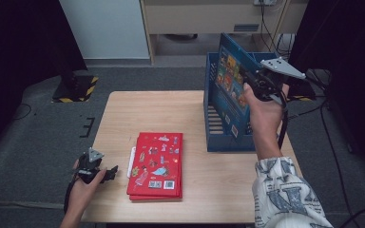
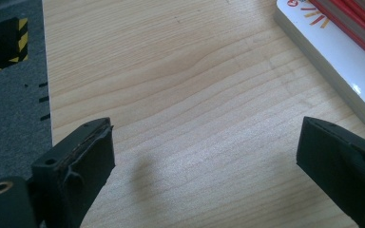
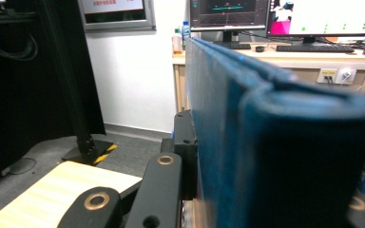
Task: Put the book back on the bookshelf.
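A blue picture book (image 1: 229, 80) stands upright, tilted a little, over the blue slatted crate (image 1: 218, 142) at the table's right side. My right gripper (image 1: 253, 84) is shut on the book's near edge; in the right gripper view the blue book (image 3: 266, 142) is clamped against the left jaw. A stack of red books (image 1: 156, 164) lies flat at the table's front middle, with a white edge showing beside it. My left gripper (image 1: 108, 174) rests low at the front left corner, left of the stack, open with bare wood between its jaws (image 2: 204, 142). The red and white books (image 2: 342, 52) lie off to its right.
The wooden table (image 1: 147, 111) has bare room at its back left. On the grey floor beyond stands a black base with yellow stripes (image 1: 76, 88). Behind the table are a white panel and a wooden desk; monitors (image 3: 228, 12) show above it.
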A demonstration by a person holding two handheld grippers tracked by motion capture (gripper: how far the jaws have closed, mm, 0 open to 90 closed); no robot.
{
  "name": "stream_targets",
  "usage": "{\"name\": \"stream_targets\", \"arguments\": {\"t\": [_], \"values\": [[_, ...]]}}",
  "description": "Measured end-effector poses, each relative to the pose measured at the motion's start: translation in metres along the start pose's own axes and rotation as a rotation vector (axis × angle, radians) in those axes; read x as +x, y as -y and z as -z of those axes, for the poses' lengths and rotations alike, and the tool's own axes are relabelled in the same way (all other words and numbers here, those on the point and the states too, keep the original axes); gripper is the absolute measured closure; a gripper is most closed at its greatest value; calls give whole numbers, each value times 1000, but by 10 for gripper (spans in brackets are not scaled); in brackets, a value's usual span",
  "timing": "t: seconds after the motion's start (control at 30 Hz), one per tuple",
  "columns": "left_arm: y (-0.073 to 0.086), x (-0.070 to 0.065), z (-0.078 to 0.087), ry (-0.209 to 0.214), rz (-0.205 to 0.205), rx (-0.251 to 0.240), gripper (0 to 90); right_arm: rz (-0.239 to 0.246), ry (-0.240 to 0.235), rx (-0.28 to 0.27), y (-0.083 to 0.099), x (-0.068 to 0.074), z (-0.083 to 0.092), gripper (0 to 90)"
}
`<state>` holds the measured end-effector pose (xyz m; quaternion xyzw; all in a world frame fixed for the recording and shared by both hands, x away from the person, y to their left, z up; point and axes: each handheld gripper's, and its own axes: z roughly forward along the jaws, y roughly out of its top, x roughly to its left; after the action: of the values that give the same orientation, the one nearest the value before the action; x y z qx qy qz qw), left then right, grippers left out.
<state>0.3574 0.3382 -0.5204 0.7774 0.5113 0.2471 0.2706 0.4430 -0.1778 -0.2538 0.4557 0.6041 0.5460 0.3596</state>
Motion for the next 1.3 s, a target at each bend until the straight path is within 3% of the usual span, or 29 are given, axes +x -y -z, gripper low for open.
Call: {"name": "stream_targets", "arguments": {"t": [0.77,1.3], "values": [[0,-1,0,0,-10,1,45,-6,40,-3,2,8,-40,827],[0,-1,0,0,-7,-1,45,-15,53,-15,10,6,-50,827]]}}
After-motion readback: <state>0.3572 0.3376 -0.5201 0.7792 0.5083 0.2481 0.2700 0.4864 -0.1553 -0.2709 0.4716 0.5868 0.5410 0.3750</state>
